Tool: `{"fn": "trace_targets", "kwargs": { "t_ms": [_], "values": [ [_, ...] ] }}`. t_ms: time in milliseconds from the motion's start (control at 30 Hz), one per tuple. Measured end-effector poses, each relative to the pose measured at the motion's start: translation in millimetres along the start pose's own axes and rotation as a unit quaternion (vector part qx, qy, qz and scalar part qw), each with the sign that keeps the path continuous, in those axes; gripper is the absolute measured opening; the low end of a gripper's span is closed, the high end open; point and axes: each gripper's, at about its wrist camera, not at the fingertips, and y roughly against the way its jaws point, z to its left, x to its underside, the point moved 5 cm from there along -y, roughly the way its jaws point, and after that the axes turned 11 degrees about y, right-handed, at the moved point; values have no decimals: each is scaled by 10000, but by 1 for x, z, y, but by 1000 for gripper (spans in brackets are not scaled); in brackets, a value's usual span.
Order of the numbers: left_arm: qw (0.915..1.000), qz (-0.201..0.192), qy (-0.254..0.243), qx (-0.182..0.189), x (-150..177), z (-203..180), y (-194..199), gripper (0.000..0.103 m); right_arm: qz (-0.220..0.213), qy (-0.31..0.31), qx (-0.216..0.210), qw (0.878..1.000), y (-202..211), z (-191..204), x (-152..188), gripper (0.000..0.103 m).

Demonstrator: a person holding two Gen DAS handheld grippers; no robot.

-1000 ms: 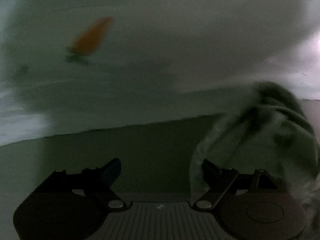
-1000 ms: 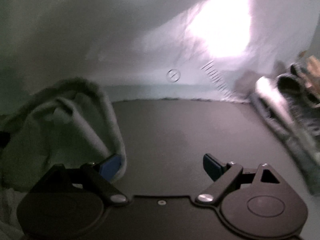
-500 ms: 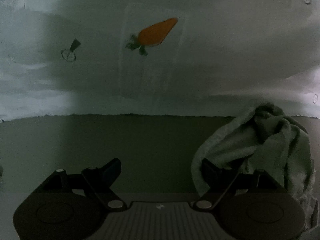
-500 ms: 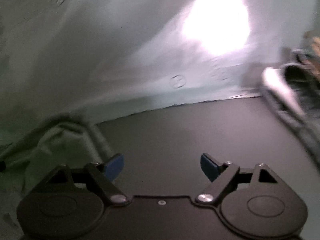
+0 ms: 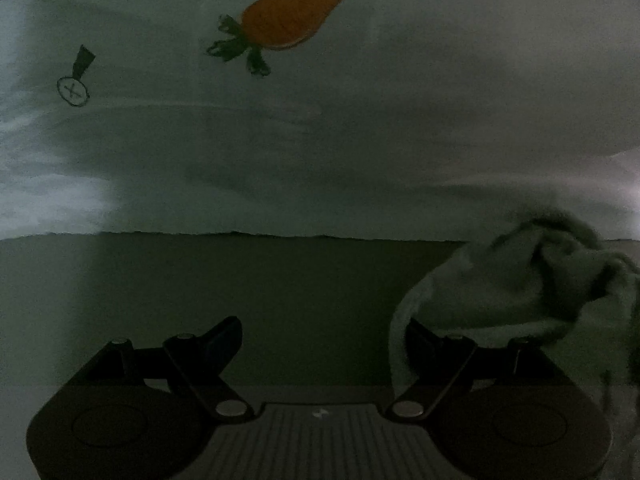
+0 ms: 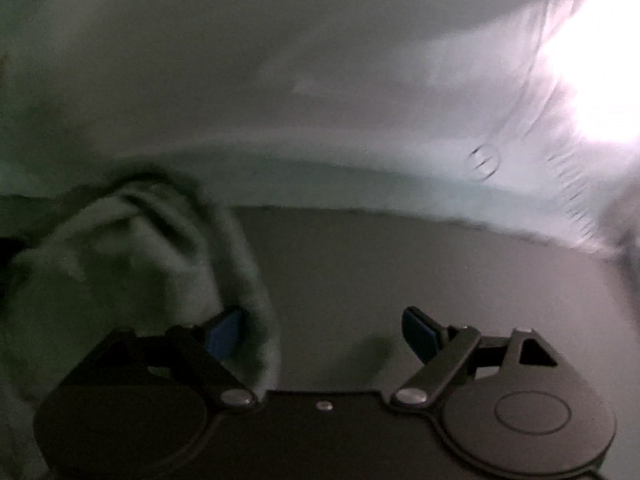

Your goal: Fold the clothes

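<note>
**Left wrist view.** My left claw (image 5: 322, 332) is released, its jaws wide apart and clamping nothing. The fuzzy grey-green garment (image 5: 520, 280) lies bunched on the dark counter (image 5: 200, 288) at the right. 1 hem of it drapes over my right-hand finger and touches it, but the opposite pad is well apart from the cloth. In my judgement this is contact only, not a grip. Beyond the counter edge hangs or lies a white cloth (image 5: 360, 140) bearing a carrot print (image 5: 296, 12) and a small round button-like mark (image 5: 72, 90). It takes no part in the work.

**Right wrist view.** My right claw (image 6: 320, 324) is released as well, and its jaws are closing a little. The same garment (image 6: 120, 248) sits heaped at the left. 1 fold hangs across the inner face of the left finger, while the rest of the gap shows bare counter (image 6: 400, 264). The pads do not press on the cloth. The white cloth (image 6: 280, 80) fills the background, with a glaring bright patch (image 6: 600, 80) at the right. This view is blurred.

**Finding.** The garment lies crumpled between the 2 claws, 1 on each side, which suits taking 2 edges to spread it. No fold is visible yet. I judge the task to be at an early stage.
</note>
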Motion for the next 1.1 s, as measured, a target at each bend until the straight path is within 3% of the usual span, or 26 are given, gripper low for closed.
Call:
{"fn": "trace_targets", "kwargs": {
  "t_ms": [67,233,367,533,633,900,1100],
  "values": [
    [9998,-130,-18,-118,-1,2,7,86,-110,141,512,9985,11,-8,-2,81],
    [9976,-599,307,-170,0,19,60,86,-754,102,939,9927,73,-23,-1,81],
    [9911,-946,924,120,3,35,119,86,-1294,61,1142,9850,137,-23,6,81],
    [9764,-1183,1716,569,22,60,184,86,-1779,-158,1289,9754,207,-21,21,82],
    [9734,-1271,1802,620,41,72,210,86,-1954,-129,1360,9712,239,-15,32,83],
    [9790,-1086,1639,530,106,95,229,86,-1940,36,1347,9717,268,7,83,84],
    [9876,-752,1336,332,146,101,216,86,-1583,253,1267,9789,264,17,124,84]
  ]
}}
